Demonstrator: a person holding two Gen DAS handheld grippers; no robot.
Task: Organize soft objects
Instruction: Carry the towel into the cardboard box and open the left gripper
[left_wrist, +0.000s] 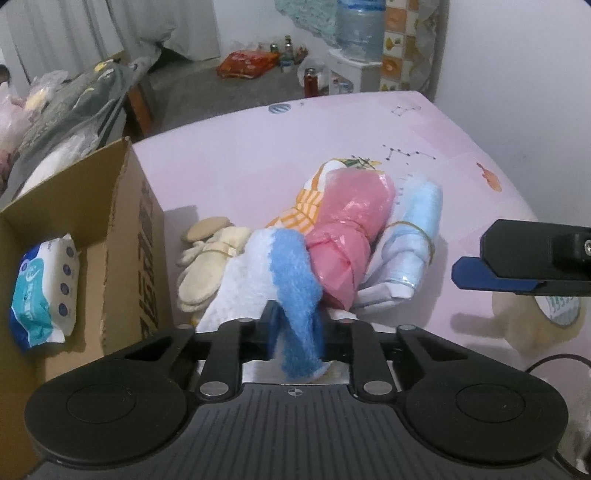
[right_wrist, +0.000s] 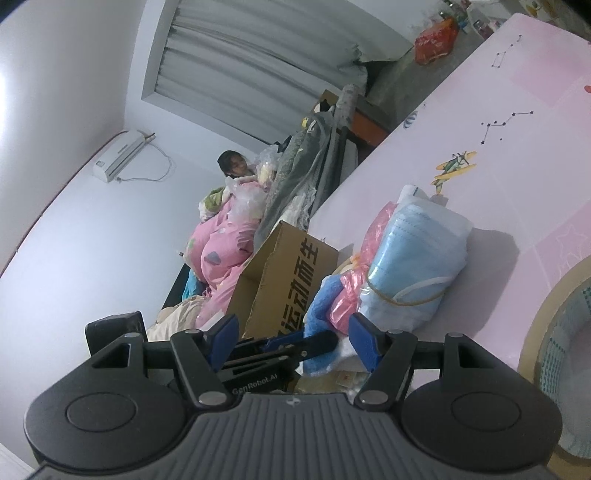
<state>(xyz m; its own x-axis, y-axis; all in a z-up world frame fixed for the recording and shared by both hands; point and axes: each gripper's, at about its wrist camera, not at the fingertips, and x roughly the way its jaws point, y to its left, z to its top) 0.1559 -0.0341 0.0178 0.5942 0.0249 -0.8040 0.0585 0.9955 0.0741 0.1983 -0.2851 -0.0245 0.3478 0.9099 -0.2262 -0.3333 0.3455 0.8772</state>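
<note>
The left gripper (left_wrist: 295, 325) pinches the blue towel (left_wrist: 293, 266) beside the box (left_wrist: 122, 236) – it may slip; the right gripper (right_wrist: 291, 343) gapes, empty.

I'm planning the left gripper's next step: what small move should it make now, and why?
Probably lift the blue and white fluffy cloth a little and carry it left toward the cardboard box. The left gripper has its jaws shut on the cloth's end, the box stands open beside the pile with only a wipes pack showing inside, and the right gripper is open, holding nothing.
</note>
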